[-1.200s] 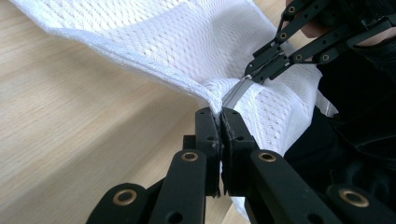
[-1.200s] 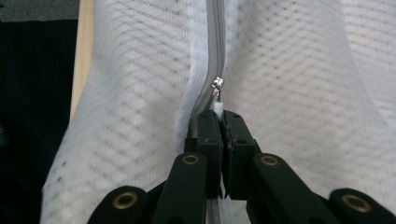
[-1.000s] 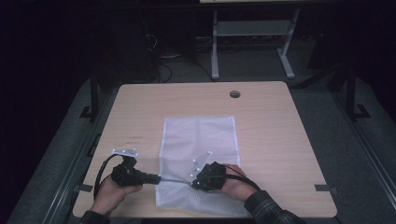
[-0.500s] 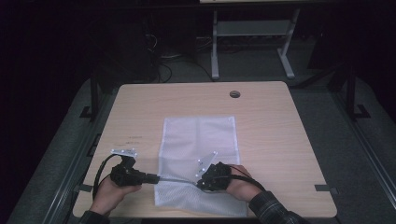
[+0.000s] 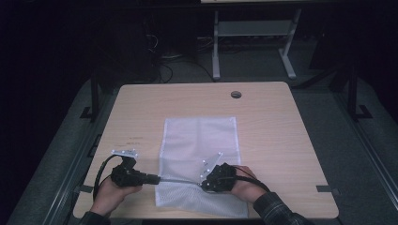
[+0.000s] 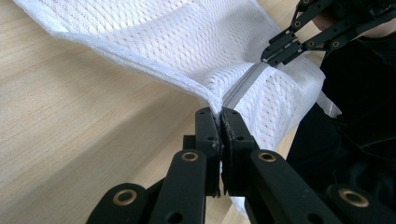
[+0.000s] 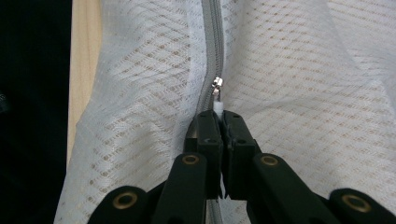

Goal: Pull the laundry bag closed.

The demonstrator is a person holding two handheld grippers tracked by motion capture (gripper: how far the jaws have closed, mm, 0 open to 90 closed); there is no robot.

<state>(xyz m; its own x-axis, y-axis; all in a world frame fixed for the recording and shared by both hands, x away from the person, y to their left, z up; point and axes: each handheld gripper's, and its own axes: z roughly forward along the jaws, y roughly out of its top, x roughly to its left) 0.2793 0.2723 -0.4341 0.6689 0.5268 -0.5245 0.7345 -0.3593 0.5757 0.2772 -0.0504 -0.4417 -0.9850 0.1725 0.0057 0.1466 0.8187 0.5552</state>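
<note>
- Set against the high view of a second ago, the right gripper point(image 5: 202, 180) has drawn a little toward the near edge of the table point(image 5: 281, 140) and the right hand point(image 5: 241, 185) sits lower; the left gripper point(image 5: 157, 178) and the left hand point(image 5: 110, 194) lie much where they were; the white mesh bag point(image 5: 199, 140) has kept its place, its near end somewhat more rucked between the two tools
- Left gripper: jaws pressed narrow, pinching the bag's edge just where the grey zipper point(image 6: 243, 86) ends; the cloth rises off the tabletop at that grip, seen in the left gripper view; the right gripper point(image 6: 275, 49) shows farther along the zipper, its jaws also closed
- Right gripper point(image 7: 219, 116): jaws narrow, clamped on the small white tab of the zipper pull point(image 7: 217, 88); the metal slider sits just beyond the fingertips on the zipper point(image 7: 212, 28)
- The bag lies flat in the middle of the table, long axis running from the near edge toward the far side, where the round cable hole point(image 5: 236, 94) sits well apart from it; the zipper runs crosswise near the bag's near end, stretched between the two grippers
</note>
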